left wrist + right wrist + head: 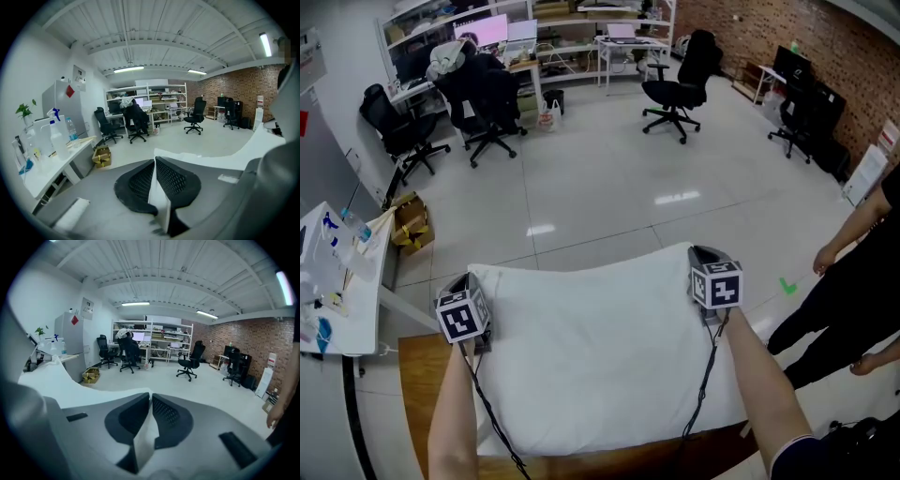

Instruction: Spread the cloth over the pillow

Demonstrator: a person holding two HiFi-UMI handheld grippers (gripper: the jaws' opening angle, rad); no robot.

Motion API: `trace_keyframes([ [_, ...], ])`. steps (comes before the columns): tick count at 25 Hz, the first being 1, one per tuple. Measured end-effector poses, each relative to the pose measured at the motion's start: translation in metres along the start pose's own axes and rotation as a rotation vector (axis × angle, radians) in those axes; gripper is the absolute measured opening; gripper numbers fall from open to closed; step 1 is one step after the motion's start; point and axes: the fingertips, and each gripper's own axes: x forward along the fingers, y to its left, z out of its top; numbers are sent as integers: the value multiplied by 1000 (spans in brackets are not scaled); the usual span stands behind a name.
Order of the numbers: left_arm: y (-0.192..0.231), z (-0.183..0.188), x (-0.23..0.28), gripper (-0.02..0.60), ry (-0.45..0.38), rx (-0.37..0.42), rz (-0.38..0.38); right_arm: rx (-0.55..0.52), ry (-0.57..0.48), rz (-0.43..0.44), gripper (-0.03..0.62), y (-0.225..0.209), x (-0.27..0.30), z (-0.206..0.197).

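A white cloth (600, 356) lies spread across the wooden table (420, 375), puffed up in the middle; no pillow shows from under it. My left gripper (472, 277) holds the cloth's far left corner, and my right gripper (699, 253) holds its far right corner. In the left gripper view the left gripper (154, 160) is shut, with a fold of cloth (160, 201) pinched between its black pads. In the right gripper view the right gripper (150, 397) likewise has a strip of cloth (143, 439) between its pads, and the sheet's edge (61, 380) runs off to the left.
A person in dark clothes (853, 281) stands close by the table's right side. To the left is a white side table (342, 300) with bottles, and a cardboard box (411, 223) sits beyond it. Office chairs (675, 89) and desks stand far across the pale floor.
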Motion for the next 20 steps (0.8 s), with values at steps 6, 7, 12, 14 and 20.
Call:
trace_keyframes([
  [6, 7, 6, 0, 18, -3, 112, 50, -24, -1, -66, 41, -12, 2, 3],
  [7, 10, 7, 0, 18, -4, 116, 57, -22, -1, -79, 41, -17, 2, 2],
  [12, 40, 15, -12, 17, -32, 120, 142, -21, 9, -124, 41, -33, -2, -1],
  [14, 46, 14, -16, 15, -26, 112, 146, -18, 3, -143, 41, -38, -9, 1],
  [20, 47, 20, -34, 12, -46, 61, 104, -21, -66, -170, 40, -41, -36, 25],
])
